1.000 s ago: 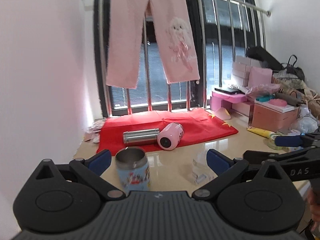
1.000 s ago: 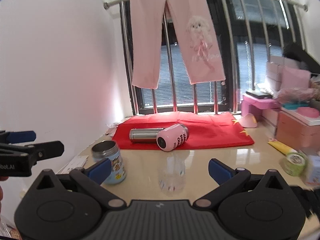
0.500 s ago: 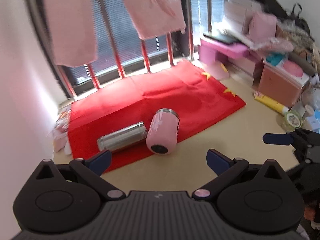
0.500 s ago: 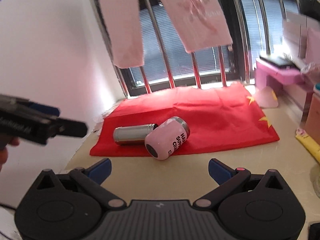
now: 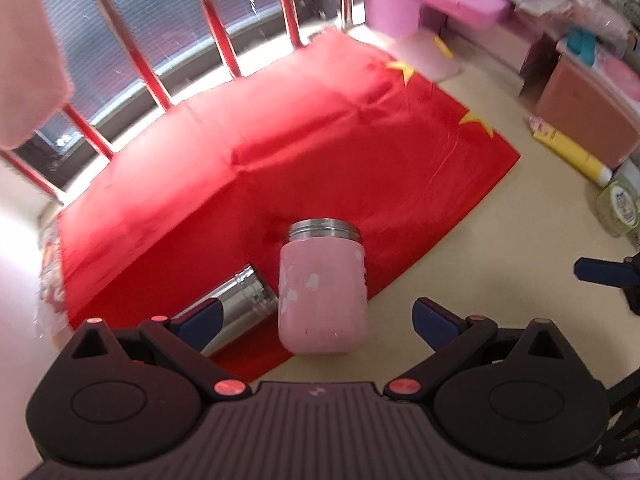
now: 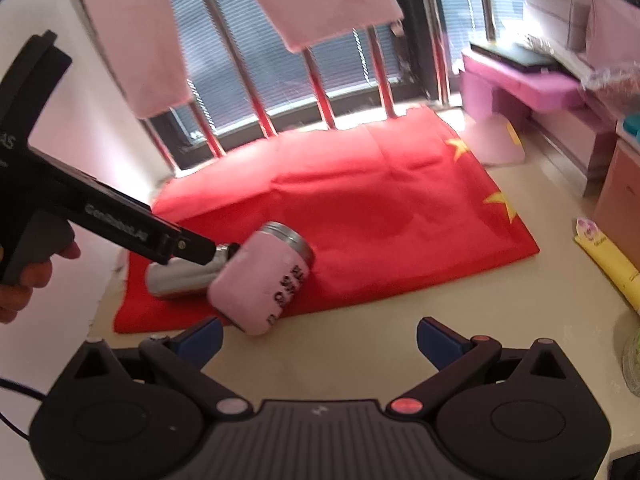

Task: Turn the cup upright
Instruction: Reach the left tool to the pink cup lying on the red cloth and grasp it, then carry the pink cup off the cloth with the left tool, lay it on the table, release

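A pink cup with a steel rim lies on its side at the near edge of the red cloth; it also shows in the right wrist view. A steel tumbler lies on its side touching it on the left. My left gripper is open, its fingers either side of the cup's base, just above it. My right gripper is open and empty, over the bare floor to the cup's right.
Pink boxes and a pink stool stand at the back right. A yellow tube and a green tape roll lie at the right. Window bars with hanging pink trousers are behind the cloth. A wall is at the left.
Both grippers have moved forward and tilted down toward the pink cup. The left gripper now straddles the cup's base. The printed blue cup seen one second ago is out of view.
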A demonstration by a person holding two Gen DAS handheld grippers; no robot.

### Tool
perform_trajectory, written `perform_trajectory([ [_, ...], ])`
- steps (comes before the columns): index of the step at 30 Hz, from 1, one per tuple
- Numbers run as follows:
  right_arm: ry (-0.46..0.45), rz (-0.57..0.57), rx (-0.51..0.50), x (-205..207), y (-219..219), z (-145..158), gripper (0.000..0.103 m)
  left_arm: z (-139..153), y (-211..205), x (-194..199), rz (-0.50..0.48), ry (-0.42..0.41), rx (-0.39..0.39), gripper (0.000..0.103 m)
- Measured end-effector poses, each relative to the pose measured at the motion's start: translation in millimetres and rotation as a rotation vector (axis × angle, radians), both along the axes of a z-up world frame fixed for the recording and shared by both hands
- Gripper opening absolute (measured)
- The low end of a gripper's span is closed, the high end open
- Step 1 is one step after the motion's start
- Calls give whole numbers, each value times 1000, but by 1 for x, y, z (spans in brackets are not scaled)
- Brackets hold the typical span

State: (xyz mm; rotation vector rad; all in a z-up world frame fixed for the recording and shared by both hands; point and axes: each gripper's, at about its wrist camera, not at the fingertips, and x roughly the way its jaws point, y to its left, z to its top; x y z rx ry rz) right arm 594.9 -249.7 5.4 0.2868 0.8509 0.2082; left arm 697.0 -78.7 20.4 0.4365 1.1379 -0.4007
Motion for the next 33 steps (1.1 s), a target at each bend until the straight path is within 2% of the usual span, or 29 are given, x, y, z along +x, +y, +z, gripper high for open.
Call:
perform_trajectory([
  [6,80,-49,0,24,0,-28,103,-49,-7,36,-11,86,4,98],
  [12,137,-62,1,35,3,-53,103,-85,-9,51,-21,151,10,98],
  [15,156,-74,5,37,3,-62,103,-96,-10,53,-25,146,15,99],
  [16,163,-76,7,37,4,-65,103,-98,-11,54,-26,149,13,95],
  [18,170,-77,10,36,4,-69,103,-107,-13,57,-4,170,18,95],
  [21,175,-76,13,34,4,-73,103,-123,-17,58,13,164,73,85],
  [22,173,-78,14,33,4,-73,103,-126,-18,59,22,157,79,85],
  [25,169,-86,15,29,1,-73,103,-124,-14,60,51,155,49,84],
  [28,152,-87,20,21,-1,-66,103,-111,-10,51,44,119,54,84],
  [33,95,-88,37,4,-8,-47,103,-65,-9,29,13,46,34,84],
])
